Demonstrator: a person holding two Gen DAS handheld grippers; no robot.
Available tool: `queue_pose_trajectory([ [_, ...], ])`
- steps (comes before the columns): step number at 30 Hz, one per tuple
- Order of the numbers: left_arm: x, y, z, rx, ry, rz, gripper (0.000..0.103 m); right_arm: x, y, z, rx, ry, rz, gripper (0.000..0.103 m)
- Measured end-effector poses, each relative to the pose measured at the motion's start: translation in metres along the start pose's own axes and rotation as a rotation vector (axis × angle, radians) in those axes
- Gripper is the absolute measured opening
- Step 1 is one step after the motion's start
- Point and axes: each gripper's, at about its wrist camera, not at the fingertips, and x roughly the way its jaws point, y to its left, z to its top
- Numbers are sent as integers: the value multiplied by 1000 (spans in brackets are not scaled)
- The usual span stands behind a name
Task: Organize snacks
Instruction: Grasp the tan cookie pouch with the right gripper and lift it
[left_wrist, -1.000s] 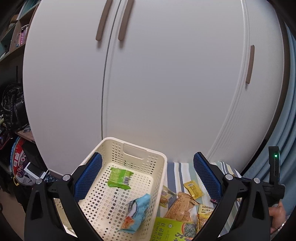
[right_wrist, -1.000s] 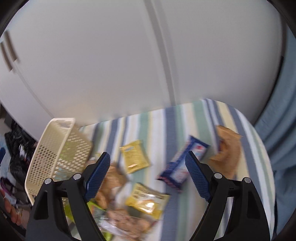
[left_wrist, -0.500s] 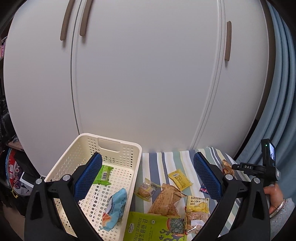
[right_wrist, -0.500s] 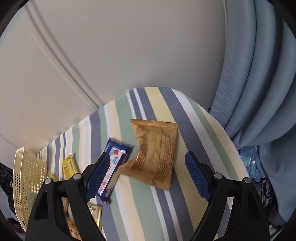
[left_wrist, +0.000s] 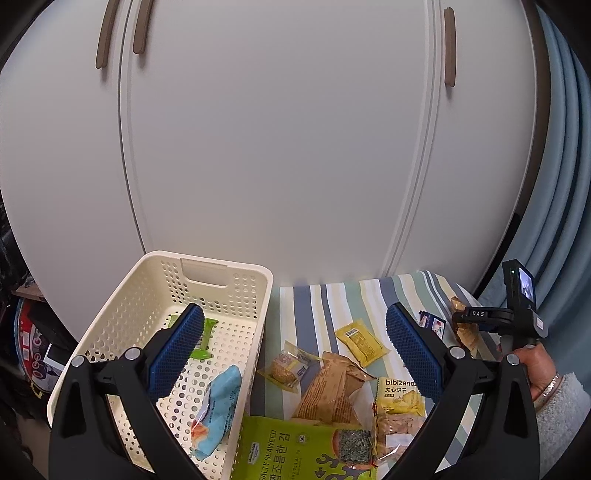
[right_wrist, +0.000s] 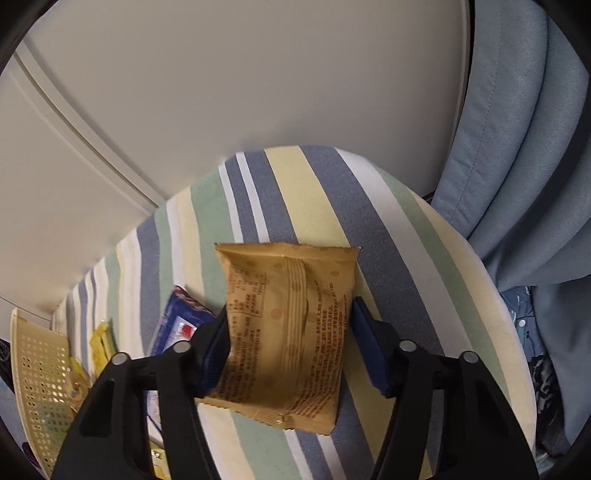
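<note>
Hovering spread and empty, the left gripper (left_wrist: 293, 354) faces the cream perforated basket (left_wrist: 236, 275) at the striped tabletop's (left_wrist: 314, 306) left edge, loose packets beside it. Through the right wrist camera, the right gripper (right_wrist: 288, 345) has its jaws either side of a tan snack packet (right_wrist: 286, 325) near the right edge; the slippery, puffy film could squirt free if squeezed off-centre.

The basket (left_wrist: 236, 295) was seen as perforated cream plastic, matt. The bench (right_wrist: 306, 192) was covered in striped woven cloth. The brown packet (right_wrist: 288, 332) appeared crinkled and faintly glossy; the hand-held gripper pads (left_wrist: 177, 347) were textured blue.
</note>
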Motion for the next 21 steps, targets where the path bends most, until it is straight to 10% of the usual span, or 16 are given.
queue_pose_trajectory([
  [13, 32, -23, -12, 36, 92, -7, 100, -18, 13, -39, -107, -74, 59, 45],
  [21, 83, -103, -21, 195, 240, -109, 100, -35, -1, -40, -58, -129, 125, 45],
])
